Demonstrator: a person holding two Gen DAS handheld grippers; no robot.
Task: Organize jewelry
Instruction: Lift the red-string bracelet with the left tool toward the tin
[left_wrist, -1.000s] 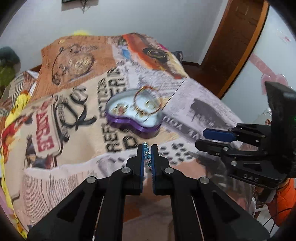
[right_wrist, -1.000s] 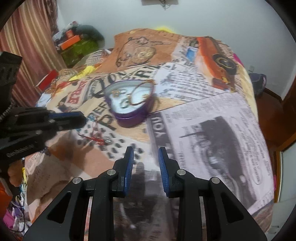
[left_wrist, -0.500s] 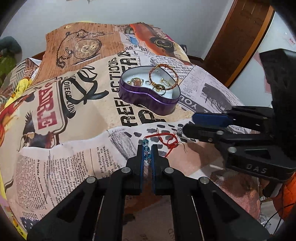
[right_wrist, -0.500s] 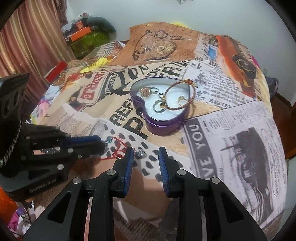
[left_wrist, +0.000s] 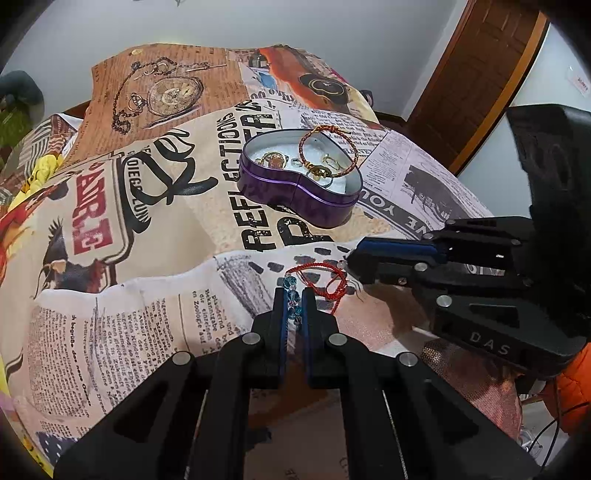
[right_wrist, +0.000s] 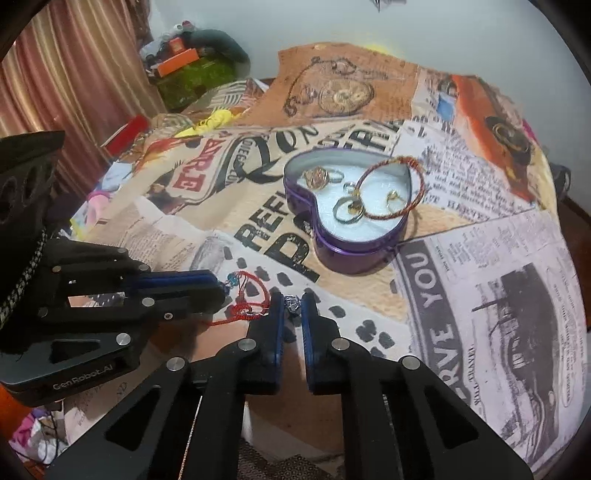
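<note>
A purple heart-shaped tin (left_wrist: 295, 195) (right_wrist: 354, 254) sits on the printed cloth, holding several rings and a braided red-gold bracelet (left_wrist: 328, 153) (right_wrist: 391, 192). My left gripper (left_wrist: 294, 295) (right_wrist: 221, 286) is shut on a string of blue beads (left_wrist: 292, 299) low over the cloth. A red cord bracelet (left_wrist: 325, 280) (right_wrist: 251, 299) lies just past it. My right gripper (right_wrist: 292, 301) (left_wrist: 351, 258) stands narrowly open around a small silver bead (right_wrist: 293, 302) beside the red cord.
The cloth (left_wrist: 166, 221) drapes over a mound and drops off at the front. A wooden door (left_wrist: 480, 74) stands at the right. Curtains (right_wrist: 74, 74) and cluttered boxes (right_wrist: 192, 70) stand at the left back.
Both grippers have moved down and closer to the cloth. The right gripper's fingers have narrowed around the silver bead by the red cord. The left stays shut on the blue beads.
</note>
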